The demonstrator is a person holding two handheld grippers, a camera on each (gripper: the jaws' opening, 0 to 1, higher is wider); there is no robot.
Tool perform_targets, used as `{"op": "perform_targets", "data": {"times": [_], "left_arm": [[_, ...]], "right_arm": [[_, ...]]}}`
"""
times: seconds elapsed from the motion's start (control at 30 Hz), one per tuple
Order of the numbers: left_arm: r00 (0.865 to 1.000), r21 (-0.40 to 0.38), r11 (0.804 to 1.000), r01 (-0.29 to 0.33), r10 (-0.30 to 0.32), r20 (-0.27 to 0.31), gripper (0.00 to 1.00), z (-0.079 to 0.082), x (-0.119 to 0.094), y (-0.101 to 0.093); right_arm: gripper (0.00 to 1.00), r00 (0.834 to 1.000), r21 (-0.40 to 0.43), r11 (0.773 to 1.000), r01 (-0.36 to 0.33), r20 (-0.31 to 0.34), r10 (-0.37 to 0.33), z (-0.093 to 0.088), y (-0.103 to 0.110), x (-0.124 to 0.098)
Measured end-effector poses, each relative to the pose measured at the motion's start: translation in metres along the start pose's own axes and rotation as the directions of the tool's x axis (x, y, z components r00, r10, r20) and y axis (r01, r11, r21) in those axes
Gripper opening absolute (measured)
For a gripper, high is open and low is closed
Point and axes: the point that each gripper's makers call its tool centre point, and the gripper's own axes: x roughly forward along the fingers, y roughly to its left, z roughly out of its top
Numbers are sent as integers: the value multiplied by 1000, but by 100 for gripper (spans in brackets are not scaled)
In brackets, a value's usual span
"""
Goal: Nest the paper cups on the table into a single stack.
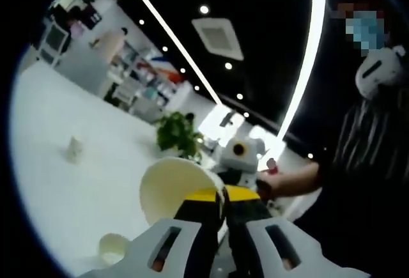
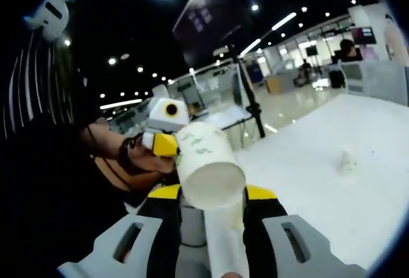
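1. White tabletop (image 1: 70, 188) stretches under a dark ceiling crossed by long strip lights (image 1: 307, 54), with shelving and office furniture far behind.

2. From my left gripper (image 1: 223, 211), I see the yellow-tipped jaws drawn nearly together on the rim of a paper cup (image 1: 176, 188). The cup is lifted and tipped, its open mouth turned toward the camera and to the left.

3. From my right gripper (image 2: 211, 211), the jaws stand on either side of a tall stack of cups (image 2: 223, 239) that rises between them; they look closed against its sides, though the contact itself is hidden behind the stack.

4. In the right gripper view the lifted cup (image 2: 208, 160) hangs just above the stack's top, tilted, its green-marked side (image 2: 198, 144) facing me and its mouth toward the stack. The left gripper (image 2: 163, 140) comes in from the left, a hand (image 2: 137, 156) wrapped around it.

5. In the left gripper view the right gripper (image 1: 239, 153) sits beyond the cup.

6. Further out on the table: one small cup (image 1: 75, 149) standing well apart at left, another (image 1: 114, 247) near the lower edge, mouth up. A green potted plant (image 1: 177, 134) stands behind the lifted cup.

7. A person in a dark striped top (image 1: 370, 156) stands at right.
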Motion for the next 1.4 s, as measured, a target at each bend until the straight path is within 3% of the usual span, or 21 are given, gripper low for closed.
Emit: {"op": "perform_targets", "data": {"times": [0.27, 0.47, 1.03, 1.4], "left_arm": [[1000, 6, 1000, 0, 0, -12, 0, 3, -1, -3], [999, 59, 998, -13, 16, -50, 0, 3, 2, -6], [994, 65, 998, -8, 16, -113, 0, 0, 4, -6], [986, 102, 995, -18, 35, -160, 0, 0, 5, 0]], "right_arm": [[34, 1000, -39, 999, 15, 16, -14, 4, 3, 2], [35, 999, -64, 997, 37, 22, -36, 5, 3, 3], [55, 988, -48, 991, 126, 99, -120, 10, -6, 0], [61, 985, -69, 985, 156, 86, -150, 2, -6, -7]]}}
